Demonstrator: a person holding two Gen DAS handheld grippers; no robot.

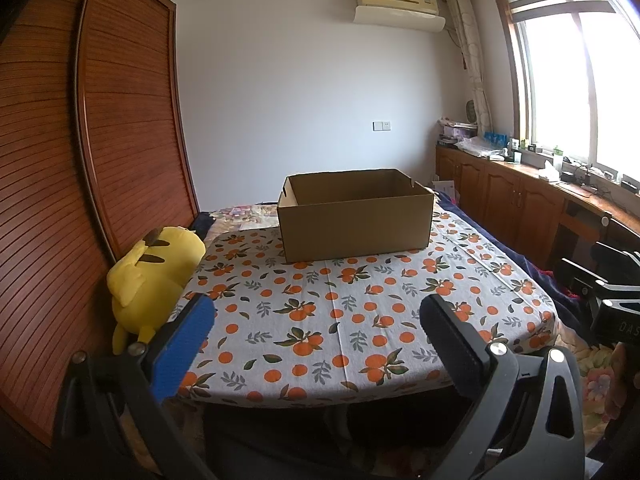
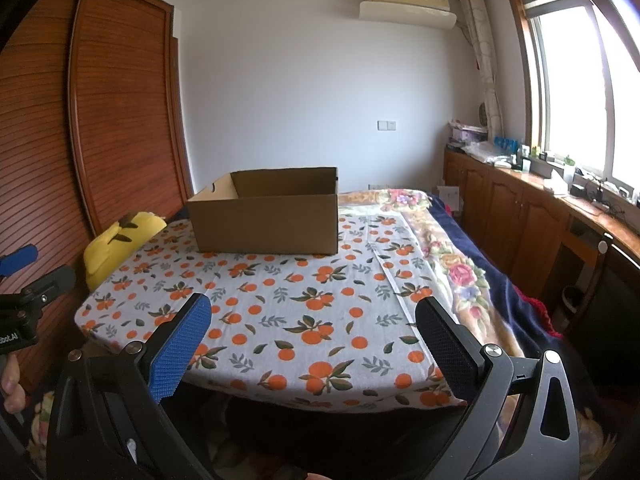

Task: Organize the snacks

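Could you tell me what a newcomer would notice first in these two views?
Probably the open cardboard box, standing alone at the far end of the orange-patterned tablecloth. Next, the yellow plush toy wedged between the table's left edge and the wooden wardrobe. No snacks are visible.

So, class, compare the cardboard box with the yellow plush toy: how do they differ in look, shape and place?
The cardboard box is brown, stiff and straight-sided; the plush toy is bright yellow, soft and rounded, with dark markings. The box stands upright and open-topped on the orange-print tablecloth; the toy sits off the cloth's left edge, beside the wooden wardrobe. The box looks the larger. Neither is held by a tool.
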